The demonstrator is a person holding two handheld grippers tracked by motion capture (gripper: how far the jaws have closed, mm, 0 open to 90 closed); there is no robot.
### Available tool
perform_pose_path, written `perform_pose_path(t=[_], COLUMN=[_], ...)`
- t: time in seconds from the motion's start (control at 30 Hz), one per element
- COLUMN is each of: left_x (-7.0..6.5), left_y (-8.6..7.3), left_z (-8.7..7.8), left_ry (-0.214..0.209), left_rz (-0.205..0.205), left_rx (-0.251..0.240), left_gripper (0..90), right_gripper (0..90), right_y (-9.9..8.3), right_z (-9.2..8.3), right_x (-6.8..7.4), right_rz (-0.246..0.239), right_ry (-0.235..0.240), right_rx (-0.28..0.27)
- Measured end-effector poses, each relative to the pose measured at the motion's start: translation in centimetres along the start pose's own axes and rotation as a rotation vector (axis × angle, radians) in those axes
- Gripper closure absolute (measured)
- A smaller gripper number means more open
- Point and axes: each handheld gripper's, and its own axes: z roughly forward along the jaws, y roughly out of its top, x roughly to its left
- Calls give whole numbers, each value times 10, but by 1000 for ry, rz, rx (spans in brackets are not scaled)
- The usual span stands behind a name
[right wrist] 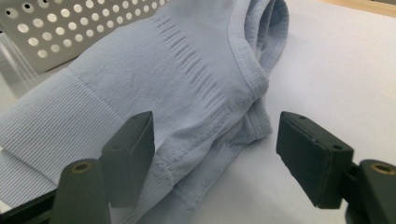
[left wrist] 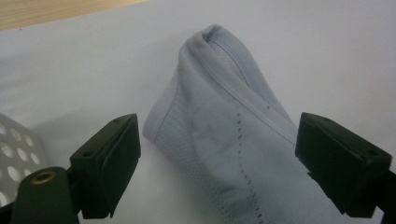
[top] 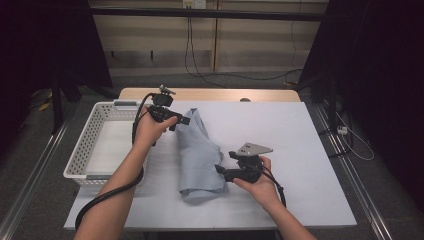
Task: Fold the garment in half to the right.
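Note:
A folded pale blue knitted garment (top: pixel 201 155) lies on the white tabletop (top: pixel 280 130), running from back to front. My left gripper (top: pixel 183 121) hovers at its far end with its jaws wide apart; in the left gripper view the garment (left wrist: pixel 224 126) lies between and beyond the jaws, untouched by them. My right gripper (top: pixel 219 170) sits at the garment's near right edge. Its jaws stand apart around a folded corner of the garment (right wrist: pixel 187 88), and the pads do not press on the cloth.
A white perforated basket (top: pixel 90 145) stands at the left of the table, close beside the garment and under my left forearm. Bare white tabletop extends to the right. A wooden strip (top: pixel 210 94) borders the back edge.

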Motion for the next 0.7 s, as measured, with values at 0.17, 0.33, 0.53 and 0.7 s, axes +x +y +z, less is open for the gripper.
perform_pose_path(t=[0.17, 0.33, 0.53, 0.7], left_x=[-3, -7, -8, -11], left_y=[-7, -14, -21, -24], left_z=[-2, -3, -2, -1], left_ry=[-14, -29, -43, -48], left_rz=[-1, 0, -13, -11], left_rx=[-1, -1, -1, -3], left_gripper=[137, 132, 127, 127], right_gripper=[255, 241, 219, 216], right_y=[0, 1, 0, 0], right_z=[0, -2, -3, -5], right_x=[-2, -4, -9, -12], right_rz=[0, 1, 1, 7], right_ry=[-4, -9, -23, -34], right_rx=[-2, -4, 4, 0])
